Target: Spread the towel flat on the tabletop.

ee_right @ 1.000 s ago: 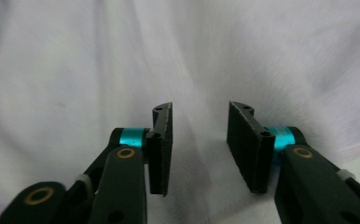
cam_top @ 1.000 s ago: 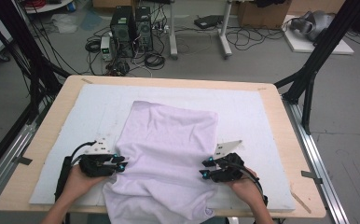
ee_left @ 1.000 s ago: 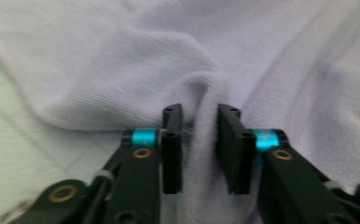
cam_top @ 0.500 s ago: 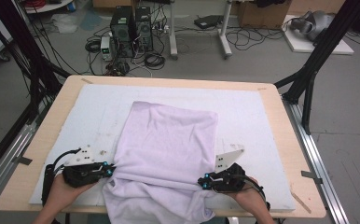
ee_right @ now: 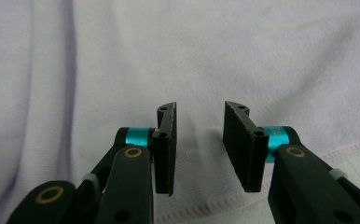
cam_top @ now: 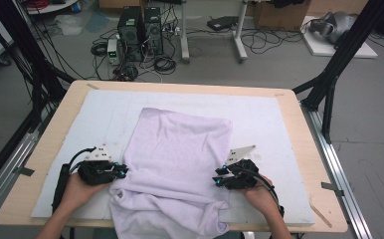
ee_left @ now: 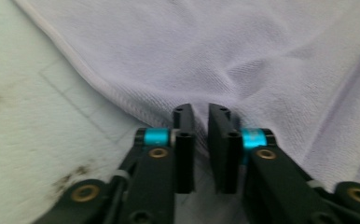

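Note:
A pale lilac cloth [cam_top: 180,159] lies rumpled on the white mat [cam_top: 269,114], and its near end reaches the table's front edge. My left gripper [cam_top: 123,172] rests at the cloth's left hem. In the left gripper view its jaws [ee_left: 200,109] have just closed to a thin slit at the hem [ee_left: 122,100], with nothing seen between them. My right gripper [cam_top: 216,181] sits at the cloth's right side. Its jaws [ee_right: 199,108] have just been opening and stand apart over the cloth [ee_right: 192,46], gripping nothing.
The wooden table rim [cam_top: 299,129] frames the mat. Black frame struts [cam_top: 329,84] rise at the right and left corners. Computers and cables [cam_top: 140,35] sit on the floor beyond the far edge. Bare stained mat [ee_left: 29,116] lies left of the cloth.
Both grippers drew back toward the near edge, then came forward again to the cloth's sides. The right jaws are wider than half a second ago.

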`<action>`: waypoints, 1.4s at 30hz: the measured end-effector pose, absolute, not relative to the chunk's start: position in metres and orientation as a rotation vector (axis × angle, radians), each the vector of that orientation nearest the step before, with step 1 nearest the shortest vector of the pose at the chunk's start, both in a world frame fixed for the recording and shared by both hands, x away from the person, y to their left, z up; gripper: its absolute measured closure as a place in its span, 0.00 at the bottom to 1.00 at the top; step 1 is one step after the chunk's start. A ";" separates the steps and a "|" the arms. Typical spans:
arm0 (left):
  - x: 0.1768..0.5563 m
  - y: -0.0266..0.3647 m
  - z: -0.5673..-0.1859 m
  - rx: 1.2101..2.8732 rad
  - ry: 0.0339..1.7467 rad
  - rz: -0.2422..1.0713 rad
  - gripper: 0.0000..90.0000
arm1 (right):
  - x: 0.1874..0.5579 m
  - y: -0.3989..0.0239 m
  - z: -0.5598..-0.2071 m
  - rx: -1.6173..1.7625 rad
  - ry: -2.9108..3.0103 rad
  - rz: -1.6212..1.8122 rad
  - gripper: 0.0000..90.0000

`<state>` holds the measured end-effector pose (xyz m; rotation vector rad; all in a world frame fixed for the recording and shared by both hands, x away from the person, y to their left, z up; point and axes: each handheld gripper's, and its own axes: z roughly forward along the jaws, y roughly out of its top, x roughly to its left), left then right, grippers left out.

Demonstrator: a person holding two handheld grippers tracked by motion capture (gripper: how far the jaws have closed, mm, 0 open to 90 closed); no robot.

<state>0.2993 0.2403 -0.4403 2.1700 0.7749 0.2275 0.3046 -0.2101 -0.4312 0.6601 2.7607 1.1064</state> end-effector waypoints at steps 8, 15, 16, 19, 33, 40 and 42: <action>0.312 0.238 -0.422 2.070 0.762 0.294 0.92 | 0.324 -0.223 -0.414 0.716 2.667 1.139 0.74; 0.367 0.219 -0.414 2.020 0.805 0.366 0.89 | 0.392 -0.234 -0.410 0.816 2.538 1.076 0.75; 0.376 0.217 -0.416 2.020 0.829 0.381 0.89 | 0.399 -0.235 -0.411 0.838 2.522 1.075 0.75; 0.403 0.213 -0.424 2.020 0.917 0.427 0.89 | 0.428 -0.236 -0.414 0.903 2.477 1.043 0.75; 0.422 0.218 -0.443 1.955 1.143 0.493 0.97 | 0.478 -0.233 -0.421 1.058 2.504 0.886 0.97; 0.418 0.226 -0.430 1.832 1.156 0.539 0.94 | 0.499 -0.229 -0.351 0.975 2.282 0.923 0.80; 0.417 0.226 -0.431 1.864 1.141 0.520 0.81 | 0.504 -0.233 -0.357 1.066 2.310 0.905 0.74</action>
